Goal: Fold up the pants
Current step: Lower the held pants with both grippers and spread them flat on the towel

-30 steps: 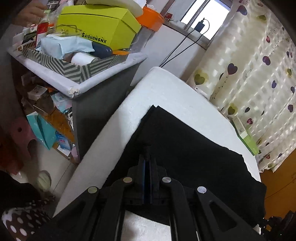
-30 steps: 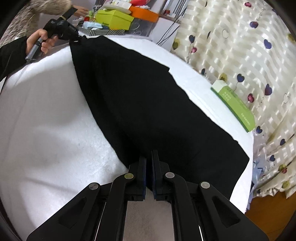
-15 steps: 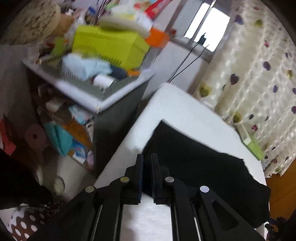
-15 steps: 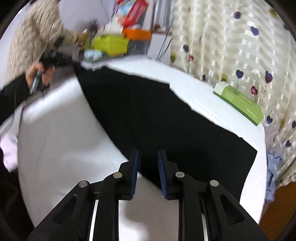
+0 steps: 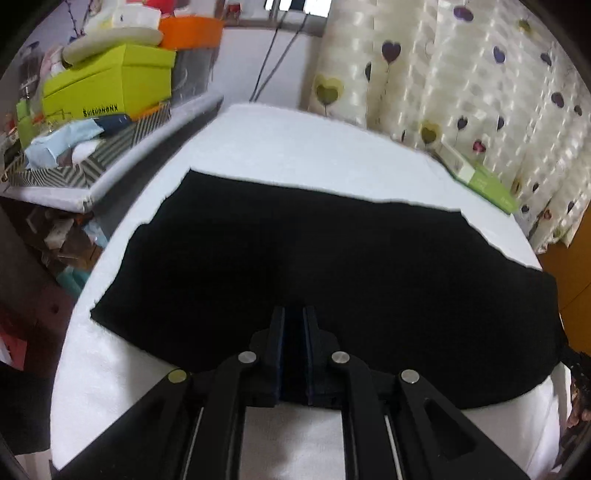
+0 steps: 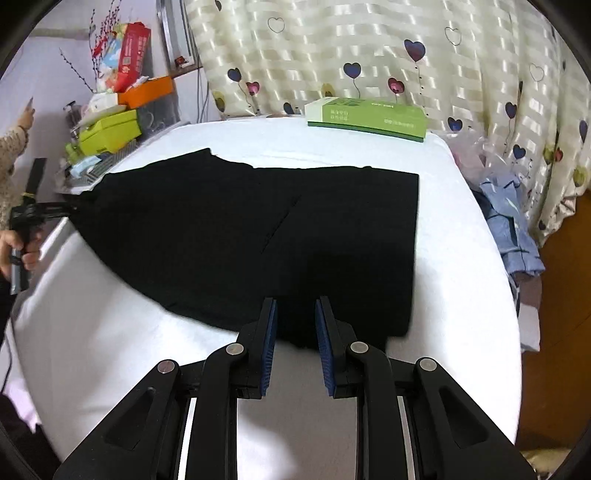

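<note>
the black pants (image 6: 258,229) lie spread flat on the white surface (image 6: 110,332), folded lengthwise so they make one long dark band running from the far left to the near right, with a faint diagonal seam across the middle and a straight cut edge on the right. in the right wrist view the right gripper (image 6: 294,314) sits at the near edge of the cloth with its blue-padded fingers (image 6: 269,332) apart, the gap open over the hem and nothing pinched between them. in the left wrist view the left gripper (image 5: 294,325) has its fingers drawn close together, and the dark cloth of the pants (image 5: 314,266) fills the narrow slot between them, so it appears clamped on the near edge. the person's hand (image 6: 26,254) shows at the far left of the right wrist view, holding a gripper handle. a green box (image 6: 365,118) rests on the far side of the surface, well apart from the pants. behind it hangs a cream curtain (image 6: 369,55) with heart prints. to the left a cluttered shelf (image 5: 110,173) carries a lime-green box (image 5: 107,85) and an orange box (image 5: 192,33). blue clothing (image 6: 513,232) lies off the right edge.
</note>
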### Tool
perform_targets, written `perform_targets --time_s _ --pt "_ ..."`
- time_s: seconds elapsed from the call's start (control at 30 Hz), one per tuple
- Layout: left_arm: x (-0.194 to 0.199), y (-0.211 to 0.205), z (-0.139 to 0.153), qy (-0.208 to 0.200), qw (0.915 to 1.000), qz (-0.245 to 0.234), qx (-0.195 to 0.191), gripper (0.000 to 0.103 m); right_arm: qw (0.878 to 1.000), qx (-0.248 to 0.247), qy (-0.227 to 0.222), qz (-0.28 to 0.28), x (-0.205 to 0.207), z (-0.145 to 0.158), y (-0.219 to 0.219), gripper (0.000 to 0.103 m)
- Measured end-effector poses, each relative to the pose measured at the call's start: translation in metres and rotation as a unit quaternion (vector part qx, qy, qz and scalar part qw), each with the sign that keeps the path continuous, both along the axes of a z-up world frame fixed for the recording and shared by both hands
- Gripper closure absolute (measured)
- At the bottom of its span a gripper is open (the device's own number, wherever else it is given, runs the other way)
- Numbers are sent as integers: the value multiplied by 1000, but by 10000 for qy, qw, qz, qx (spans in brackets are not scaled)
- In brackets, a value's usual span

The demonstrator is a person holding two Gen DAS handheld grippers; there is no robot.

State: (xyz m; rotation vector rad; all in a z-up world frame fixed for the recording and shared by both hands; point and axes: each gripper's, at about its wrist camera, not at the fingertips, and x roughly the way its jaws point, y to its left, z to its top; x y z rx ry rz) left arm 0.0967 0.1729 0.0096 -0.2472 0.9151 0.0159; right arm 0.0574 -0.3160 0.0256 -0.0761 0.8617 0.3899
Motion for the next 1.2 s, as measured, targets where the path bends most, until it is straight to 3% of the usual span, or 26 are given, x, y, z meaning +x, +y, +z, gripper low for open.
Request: perform_targets --time_s 0.2,0.27,0.43,0.6,0.7,0.73,0.77,0.87,0.97,1.1,1.17,1.2 --pt "1 -27 21 -213 9994 -272 -13 92 9984 -60 -351 -439 10 18 -11 78" --pt "8 -42 25 -267 9988 -411 -5 92 9976 -45 -402 -561 28 21 -5 60" --pt "48 -88 38 -477 9941 -821 531 92 9973 -16 -489 -545 74 31 17 60" --pt "93 -94 28 -330 9932 -722 856 92 9967 72 -109 -801 127 15 24 60" --pt "116 -85 5 -9 9931 -523 1054 92 9889 -422 312 -1394 152 -13 6 60" --pt "118 -78 -2 55 9941 -459 983 91 9863 -208 344 -1599 154 -18 -10 57" --pt "114 -73 0 -201 9948 -449 887 91 9852 120 391 -1666 153 -18 -24 53" --pt "106 -70 1 -296 9937 -549 932 91 9843 243 478 -1684 150 -20 -35 47" --pt "101 -74 3 -281 9926 -562 1041 91 9855 88 236 -1679 132 -4 -24 47" --pt "75 -64 9 -447 9922 -485 1055 91 9915 21 -543 -1183 81 24 -1 47" --pt "65 -50 10 -514 9909 -316 1206 91 9945 126 -402 -954 71 18 4 47" --pt "61 -37 8 -448 9914 -178 1214 91 9957 -45 -240 -890 69 9 7 47"
